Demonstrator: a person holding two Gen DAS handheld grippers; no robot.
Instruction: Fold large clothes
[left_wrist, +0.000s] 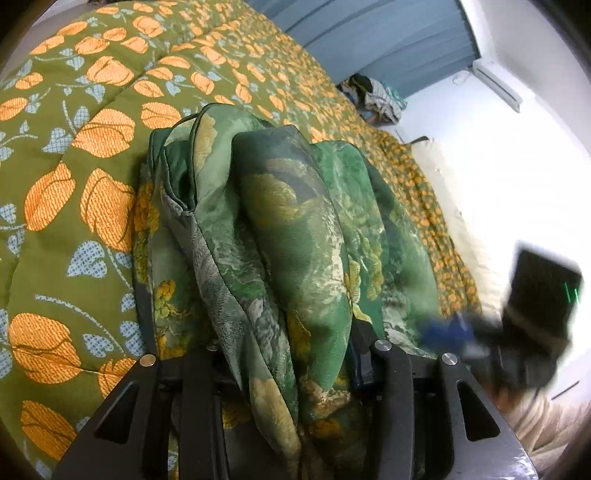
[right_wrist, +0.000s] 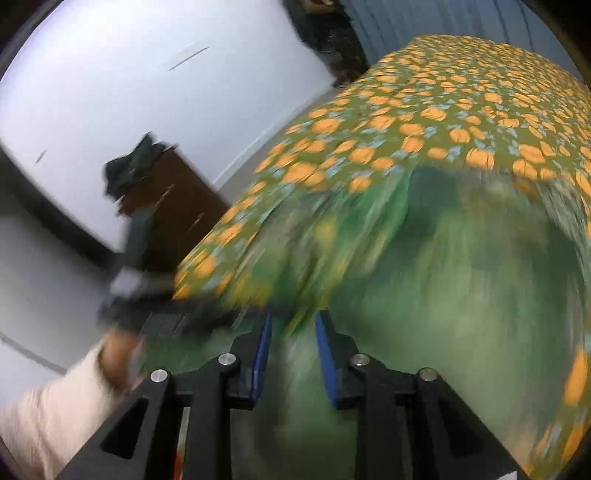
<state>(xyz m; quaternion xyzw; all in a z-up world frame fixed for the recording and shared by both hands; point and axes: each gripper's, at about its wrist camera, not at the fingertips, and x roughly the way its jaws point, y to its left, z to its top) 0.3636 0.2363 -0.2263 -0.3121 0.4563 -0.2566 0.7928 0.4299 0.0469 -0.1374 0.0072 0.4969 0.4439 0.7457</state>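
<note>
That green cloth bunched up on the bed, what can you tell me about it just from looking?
The green cloth is thin, slightly shiny fabric printed with mottled yellow and grey-white leafy patches, with a dark piped hem. It lies gathered in thick soft folds on the olive quilt with orange flowers. A bundle of it runs between the fingers of the left gripper. In the blurred right wrist view it fills the space before the right gripper, whose blue pads stand apart.

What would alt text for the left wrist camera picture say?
A bunched green patterned garment fills the left gripper, draped over a bedspread printed with orange flowers. The blurred right gripper reaches in from the right.
</note>
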